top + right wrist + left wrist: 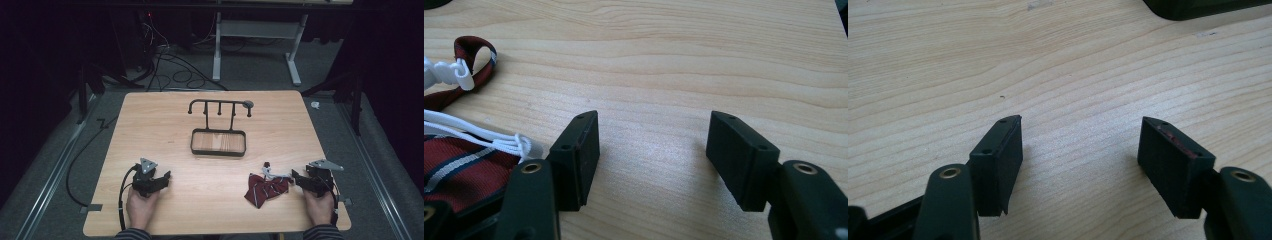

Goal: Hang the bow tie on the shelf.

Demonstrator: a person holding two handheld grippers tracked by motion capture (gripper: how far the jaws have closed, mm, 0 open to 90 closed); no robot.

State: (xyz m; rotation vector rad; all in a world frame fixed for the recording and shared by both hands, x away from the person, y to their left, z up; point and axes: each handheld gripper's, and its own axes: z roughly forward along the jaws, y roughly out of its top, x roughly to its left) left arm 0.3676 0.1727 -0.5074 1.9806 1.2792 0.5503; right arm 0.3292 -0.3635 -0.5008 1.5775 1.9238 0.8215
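Observation:
A dark red striped necktie with a white elastic strap and clip lies crumpled on the wooden table near the front right. My right gripper rests just right of it, open, nothing between its jaws; in the right gripper view the necktie and its white strap lie to the left of the jaws. My left gripper sits at the front left, open over bare wood. A black rack with hooks stands on a black-rimmed tray base at the table's middle.
The rack's tray corner shows at the top of the left gripper view. Cables and a table frame lie on the floor beyond the far edge. A cable trails from the left gripper.

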